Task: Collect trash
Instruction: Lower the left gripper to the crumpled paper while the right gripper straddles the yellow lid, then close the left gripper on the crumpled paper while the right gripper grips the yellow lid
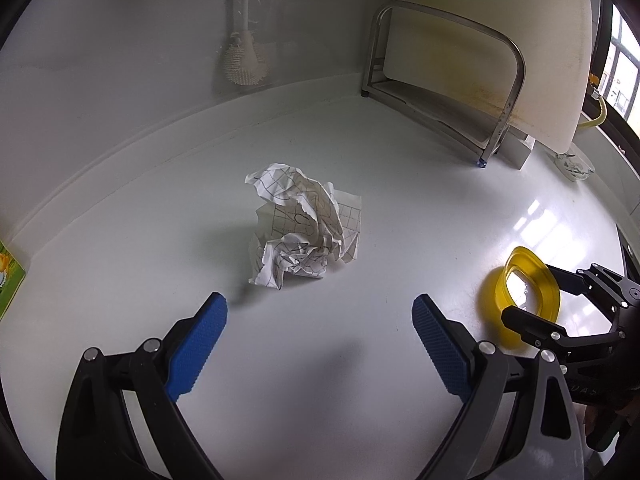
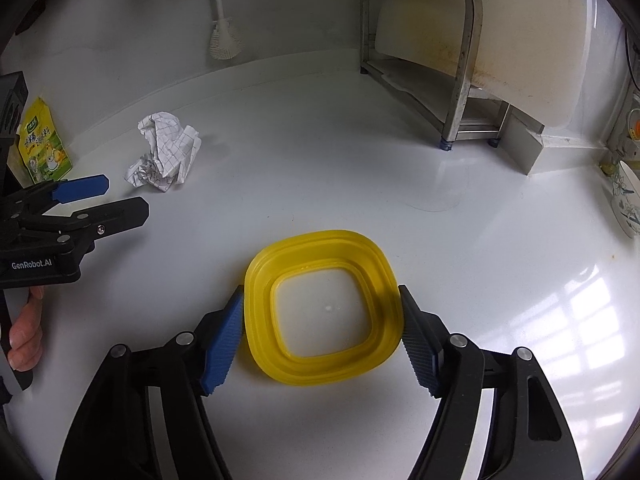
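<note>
A crumpled ball of grid paper [image 1: 306, 226] lies on the white counter, just ahead of my open, empty left gripper [image 1: 320, 316]. It also shows in the right wrist view [image 2: 164, 152]. A yellow square container [image 2: 324, 308] with a clear bottom sits on the counter between the fingers of my right gripper [image 2: 322, 320]. Its blue pads [image 2: 224, 344] rest against the container's two sides. In the left wrist view the container [image 1: 528, 292] shows at the right, held by the right gripper [image 1: 536, 300]. The left gripper [image 2: 116, 196] shows at the left of the right wrist view.
A steel rack [image 2: 452, 60] holds a white cutting board [image 1: 500, 40] at the back right. A white brush [image 1: 242, 60] hangs on the back wall. A green-yellow packet [image 2: 42, 148] stands at the left. A patterned bowl [image 2: 628, 196] sits at the far right.
</note>
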{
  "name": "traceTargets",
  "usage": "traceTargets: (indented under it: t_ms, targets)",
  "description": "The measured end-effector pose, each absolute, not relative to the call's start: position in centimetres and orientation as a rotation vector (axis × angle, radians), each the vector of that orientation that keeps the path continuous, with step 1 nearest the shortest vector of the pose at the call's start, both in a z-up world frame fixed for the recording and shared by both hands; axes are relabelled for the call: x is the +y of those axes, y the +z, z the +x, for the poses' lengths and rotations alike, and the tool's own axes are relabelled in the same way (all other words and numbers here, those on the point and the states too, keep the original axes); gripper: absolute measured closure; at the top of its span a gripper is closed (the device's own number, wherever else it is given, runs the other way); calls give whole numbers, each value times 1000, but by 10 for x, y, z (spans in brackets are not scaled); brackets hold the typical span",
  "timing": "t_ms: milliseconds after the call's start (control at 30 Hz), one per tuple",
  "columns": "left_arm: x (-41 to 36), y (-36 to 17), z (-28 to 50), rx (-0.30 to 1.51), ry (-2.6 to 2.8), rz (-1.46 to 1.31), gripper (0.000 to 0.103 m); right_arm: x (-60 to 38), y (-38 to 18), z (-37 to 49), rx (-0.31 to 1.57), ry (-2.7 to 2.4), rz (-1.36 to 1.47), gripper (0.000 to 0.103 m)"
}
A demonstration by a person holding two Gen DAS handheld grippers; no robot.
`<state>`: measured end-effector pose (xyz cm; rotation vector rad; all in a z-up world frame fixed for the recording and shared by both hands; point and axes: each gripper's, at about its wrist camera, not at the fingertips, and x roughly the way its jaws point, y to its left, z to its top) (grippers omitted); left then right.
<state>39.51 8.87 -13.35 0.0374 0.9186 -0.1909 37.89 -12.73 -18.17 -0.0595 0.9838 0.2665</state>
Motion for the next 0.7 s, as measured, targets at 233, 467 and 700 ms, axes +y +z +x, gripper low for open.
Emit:
traceTargets:
  t_ms: [233, 467, 700]
  targets:
    - [88, -139, 403, 918, -187, 29, 11, -135, -174, 376, 962, 211, 26, 34]
    - [82, -146, 424, 919, -167, 19, 11, -137, -165, 373, 940, 186, 77, 34]
    - [82, -151, 442, 909, -112, -1, 13, -142, -164, 368, 935, 158, 119, 34]
